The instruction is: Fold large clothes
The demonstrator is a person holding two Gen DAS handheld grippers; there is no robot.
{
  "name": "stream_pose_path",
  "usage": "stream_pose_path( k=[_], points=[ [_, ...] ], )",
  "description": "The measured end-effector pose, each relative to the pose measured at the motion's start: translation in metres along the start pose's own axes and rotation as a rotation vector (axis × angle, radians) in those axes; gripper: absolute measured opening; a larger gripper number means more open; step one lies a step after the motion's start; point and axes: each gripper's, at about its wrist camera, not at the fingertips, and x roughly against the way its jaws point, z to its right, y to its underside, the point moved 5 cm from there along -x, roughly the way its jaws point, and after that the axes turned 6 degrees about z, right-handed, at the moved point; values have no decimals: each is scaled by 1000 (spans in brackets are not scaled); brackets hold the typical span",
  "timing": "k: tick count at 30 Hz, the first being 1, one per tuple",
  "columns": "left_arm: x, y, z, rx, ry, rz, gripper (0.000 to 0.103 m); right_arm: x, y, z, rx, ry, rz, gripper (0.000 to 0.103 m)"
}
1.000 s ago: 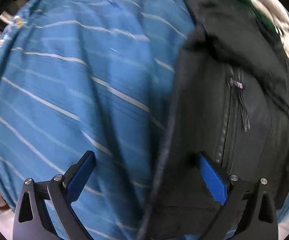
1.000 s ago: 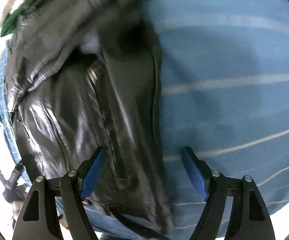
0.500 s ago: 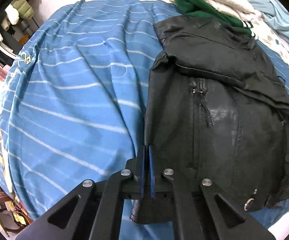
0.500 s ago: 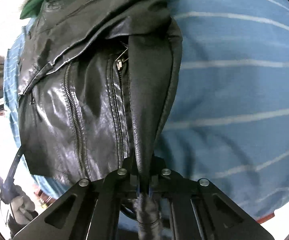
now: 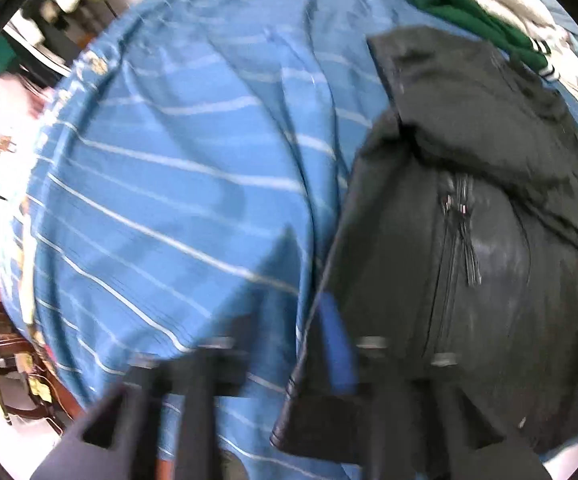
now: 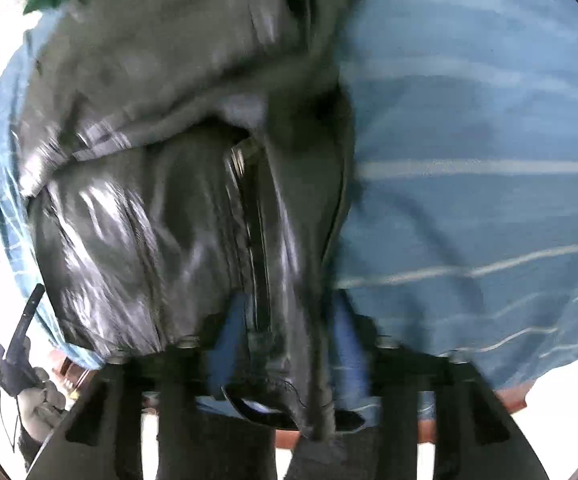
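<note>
Bright daylight, heavy motion blur, fisheye-warped edges.

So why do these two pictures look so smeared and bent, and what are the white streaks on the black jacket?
Left wrist view: motion blur smears the left gripper, while the striped blue sheet bulges from fisheye distortion. Right wrist view: heavier blur; the white streaks are light glaring off the shiny black jacket, and the right gripper is smeared too. Both frames are blown out white at the edges.

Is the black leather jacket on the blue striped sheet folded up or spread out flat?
Folded. The black jacket lies as a compact bundle on the striped sheet, an upper panel doubled over its zippered front, no sleeves spread out.
</note>
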Motion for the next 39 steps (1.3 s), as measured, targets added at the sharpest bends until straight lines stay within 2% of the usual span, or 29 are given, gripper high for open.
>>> stream_pose_path(
  k=[1,2,6,8,9,10,11,12,14,17,21,25,29,32,36,37,38,39],
  points=[
    [4,-5,1,2,-25,27,92,12,-8,0,2,-1,39,61],
    [10,-9,5,-1,-46,53,94,22,-19,-1,6,0,80,61],
    [12,-22,29,-4,-145,90,94,21,-50,1,37,22,146,61],
    [4,-25,50,-11,-163,105,94,10,-66,9,86,41,113,61],
    [-4,-27,61,-28,-179,106,94,-2,-68,12,110,84,88,59],
    [-15,-29,70,-47,-205,100,94,-10,-68,18,121,141,87,46],
    [-32,-29,80,-72,-230,82,94,-16,-68,33,117,213,93,40],
    [-45,-28,83,-82,-253,57,95,-18,-66,40,89,173,101,40],
    [-66,-24,86,-64,-282,42,103,-10,-64,63,33,117,123,40],
    [-61,-20,83,15,-268,61,103,-11,-62,66,74,94,117,41],
    [-61,-19,77,76,-267,57,103,-16,-74,61,108,51,47,45],
    [-60,-20,84,83,-331,76,103,18,-80,68,94,-88,32,48],
    [-55,-19,92,59,-396,72,103,72,-101,102,66,-129,87,48],
    [-51,-18,92,86,-418,62,103,84,-115,87,68,-199,164,47],
    [-41,-11,91,133,-437,48,103,68,-145,48,208,-178,260,39],
    [-39,-9,89,136,-452,43,103,42,-149,28,272,-108,260,31],
    [-36,-7,87,137,-469,40,103,23,-153,27,310,-36,231,24],
    [-34,-3,86,136,-490,34,103,4,-155,31,341,-3,180,24]
  ],
)
